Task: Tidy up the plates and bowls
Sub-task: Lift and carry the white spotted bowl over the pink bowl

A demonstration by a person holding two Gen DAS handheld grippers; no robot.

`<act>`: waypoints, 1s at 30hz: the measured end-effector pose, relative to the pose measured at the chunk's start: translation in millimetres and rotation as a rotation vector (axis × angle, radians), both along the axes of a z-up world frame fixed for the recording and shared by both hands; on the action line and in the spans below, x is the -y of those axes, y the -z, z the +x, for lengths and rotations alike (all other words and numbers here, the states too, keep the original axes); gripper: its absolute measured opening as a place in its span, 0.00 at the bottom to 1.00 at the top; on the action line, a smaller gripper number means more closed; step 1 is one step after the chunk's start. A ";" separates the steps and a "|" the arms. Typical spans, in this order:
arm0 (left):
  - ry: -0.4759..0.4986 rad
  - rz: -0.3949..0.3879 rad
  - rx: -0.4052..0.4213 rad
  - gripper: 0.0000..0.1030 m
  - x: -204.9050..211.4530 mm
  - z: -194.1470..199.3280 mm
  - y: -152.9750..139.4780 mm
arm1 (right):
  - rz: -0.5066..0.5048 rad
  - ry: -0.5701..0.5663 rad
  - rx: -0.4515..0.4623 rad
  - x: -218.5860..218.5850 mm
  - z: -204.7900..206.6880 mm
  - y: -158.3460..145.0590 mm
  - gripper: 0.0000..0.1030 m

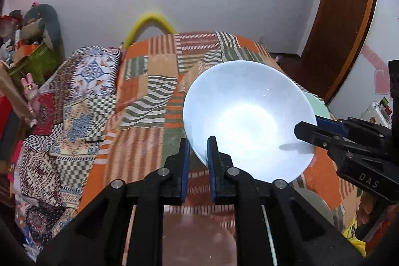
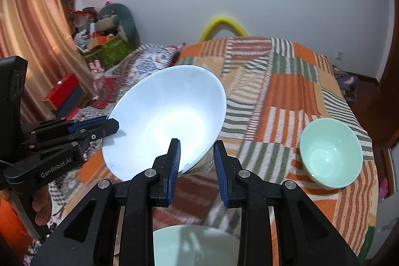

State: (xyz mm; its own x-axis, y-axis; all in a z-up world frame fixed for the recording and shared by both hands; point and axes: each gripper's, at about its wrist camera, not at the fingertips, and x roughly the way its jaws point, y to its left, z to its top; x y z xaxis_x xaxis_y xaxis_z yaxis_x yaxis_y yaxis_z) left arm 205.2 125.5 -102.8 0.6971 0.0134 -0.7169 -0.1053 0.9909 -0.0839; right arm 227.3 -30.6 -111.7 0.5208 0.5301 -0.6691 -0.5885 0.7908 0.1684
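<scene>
Gripping white bowl (image 1: 249,121) rim: left gripper (image 1: 198,143), right gripper (image 2: 195,148).

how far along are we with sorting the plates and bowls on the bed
Nothing looks stacked or put away yet. In hand: the large white bowl is held tilted above the bedspread, the left gripper and the right gripper each clamped on its rim. Left: the small green bowl sits alone on the bedspread, and a pale green dish lies below the right gripper.

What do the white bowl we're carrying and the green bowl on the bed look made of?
White bowl: likely glazed ceramic or opal glass; glossy, with a bright glare in its well. Green bowl: probably glazed ceramic, smooth mint sheen with soft highlights; melamine is possible.
</scene>
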 end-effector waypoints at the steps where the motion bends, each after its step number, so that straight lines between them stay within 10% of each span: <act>1: -0.005 0.002 0.004 0.12 -0.8 -7.6 -3.5 | 0.004 -0.007 0.003 -1.0 -3.9 -1.7 0.24; 14: -0.091 0.007 -0.012 0.13 -14.5 -103.5 -6.2 | 0.039 -0.107 -0.006 -18.8 -66.9 -2.0 0.24; 30: -0.166 -0.007 -0.108 0.12 -31.1 -132.2 48.3 | -0.018 -0.165 -0.086 -42.1 -99.3 38.8 0.24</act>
State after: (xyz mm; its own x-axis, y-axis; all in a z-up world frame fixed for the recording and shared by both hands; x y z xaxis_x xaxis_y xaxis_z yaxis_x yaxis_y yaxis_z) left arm 73.0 156.6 -151.1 0.6051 0.1166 -0.7876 -0.2756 0.9587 -0.0699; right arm 127.9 11.5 -150.5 0.3682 0.5912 -0.7176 -0.6941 0.6883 0.2109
